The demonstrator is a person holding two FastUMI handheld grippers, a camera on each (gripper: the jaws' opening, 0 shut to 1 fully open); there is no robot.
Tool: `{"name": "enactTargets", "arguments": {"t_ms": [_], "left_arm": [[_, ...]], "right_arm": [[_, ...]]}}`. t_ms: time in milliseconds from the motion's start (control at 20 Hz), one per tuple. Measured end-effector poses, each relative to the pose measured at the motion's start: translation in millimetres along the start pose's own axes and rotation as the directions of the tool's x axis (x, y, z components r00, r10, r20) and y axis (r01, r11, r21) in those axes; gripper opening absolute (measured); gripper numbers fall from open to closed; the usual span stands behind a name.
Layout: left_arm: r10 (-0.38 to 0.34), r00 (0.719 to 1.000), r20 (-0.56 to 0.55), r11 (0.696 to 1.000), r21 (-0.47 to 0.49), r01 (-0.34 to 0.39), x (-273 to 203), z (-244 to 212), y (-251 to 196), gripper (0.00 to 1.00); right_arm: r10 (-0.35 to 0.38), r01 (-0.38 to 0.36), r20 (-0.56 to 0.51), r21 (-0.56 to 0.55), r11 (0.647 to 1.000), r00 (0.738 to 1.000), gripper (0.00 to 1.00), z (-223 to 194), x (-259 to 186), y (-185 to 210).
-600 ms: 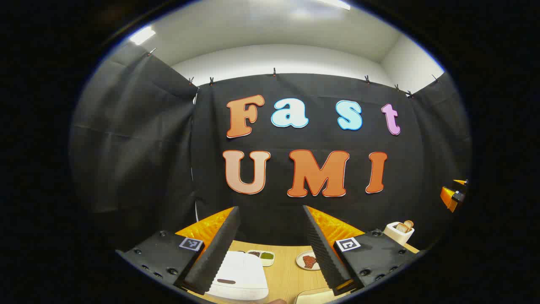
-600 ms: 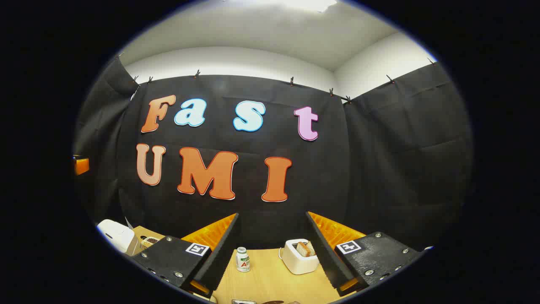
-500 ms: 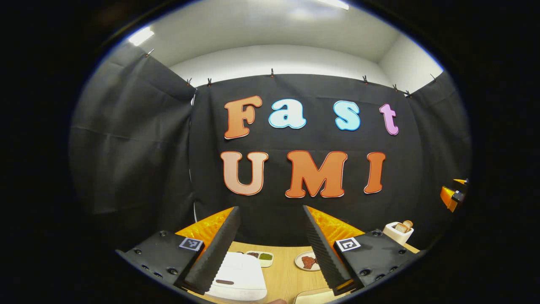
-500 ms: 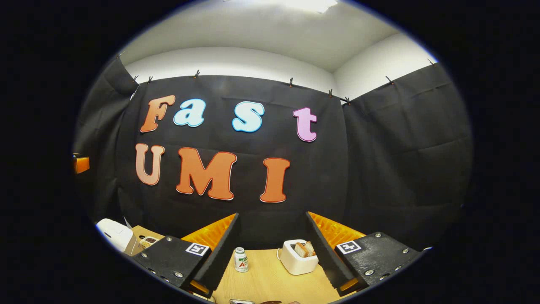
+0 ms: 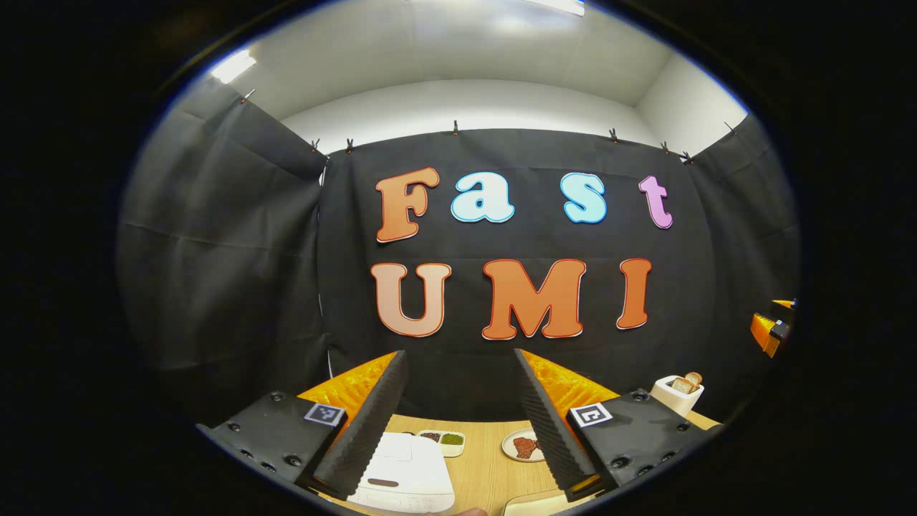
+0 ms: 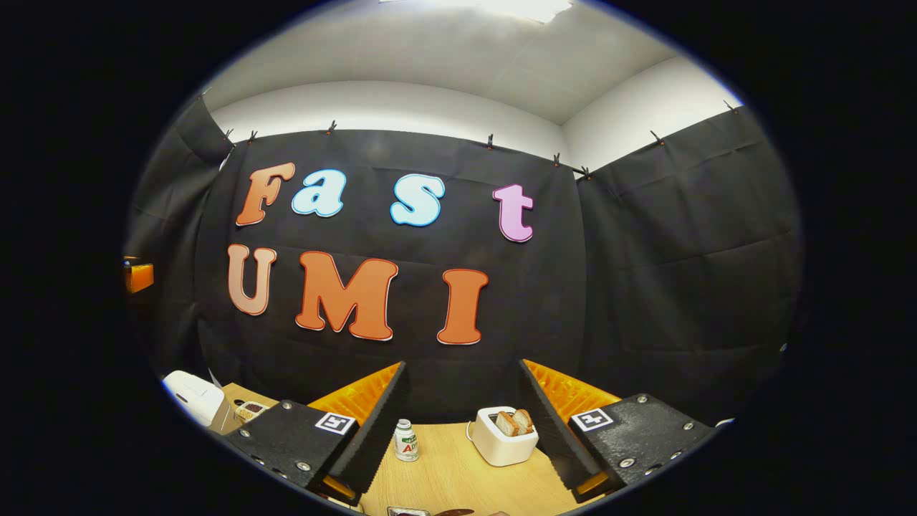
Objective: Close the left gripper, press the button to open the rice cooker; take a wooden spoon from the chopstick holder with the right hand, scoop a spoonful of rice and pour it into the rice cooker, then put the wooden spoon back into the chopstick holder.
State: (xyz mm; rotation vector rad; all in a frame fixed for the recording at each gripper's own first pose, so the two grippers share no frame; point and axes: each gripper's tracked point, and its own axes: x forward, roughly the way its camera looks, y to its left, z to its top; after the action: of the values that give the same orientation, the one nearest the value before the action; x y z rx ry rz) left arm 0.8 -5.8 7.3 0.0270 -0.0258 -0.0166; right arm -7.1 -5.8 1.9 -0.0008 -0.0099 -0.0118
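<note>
Low in the left gripper view, the white rice cooker [image 5: 405, 476] sits on the wooden counter [image 5: 487, 466] with its lid down, partly behind the left finger of the left gripper [image 5: 458, 423], whose fingers are spread wide with nothing between them. Just behind the rice cooker lies a small divided dish [image 5: 443, 439] with dark and green contents, and to its right a round plate [image 5: 521, 446] holding something reddish brown. Farther right, near the counter's edge, stands a white toaster [image 5: 678, 393] with bread in its slots. The right gripper [image 6: 462, 426] is likewise wide open and holds nothing, aimed over the same counter [image 6: 458, 476]. Between its fingers stand a small white bottle [image 6: 406, 440] with a green label and, to the right of it, the toaster [image 6: 503, 436]. At the far left edge of the right gripper view the rice cooker [image 6: 192, 396] shows again, with the small dish [image 6: 251, 411] beside it.
</note>
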Motion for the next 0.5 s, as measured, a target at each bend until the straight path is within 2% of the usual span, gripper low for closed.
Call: {"name": "enactTargets", "arguments": {"t_ms": [500], "left_arm": [[0.02, 1.0, 0.018, 1.0, 0.022, -0.02, -4.8, 5.2, 14.4, 0.99]], "right_arm": [[0.018, -0.019, 0.016, 0.014, 1.0, 1.0, 0.94, 8.0, 1.5, 7.8]]}}
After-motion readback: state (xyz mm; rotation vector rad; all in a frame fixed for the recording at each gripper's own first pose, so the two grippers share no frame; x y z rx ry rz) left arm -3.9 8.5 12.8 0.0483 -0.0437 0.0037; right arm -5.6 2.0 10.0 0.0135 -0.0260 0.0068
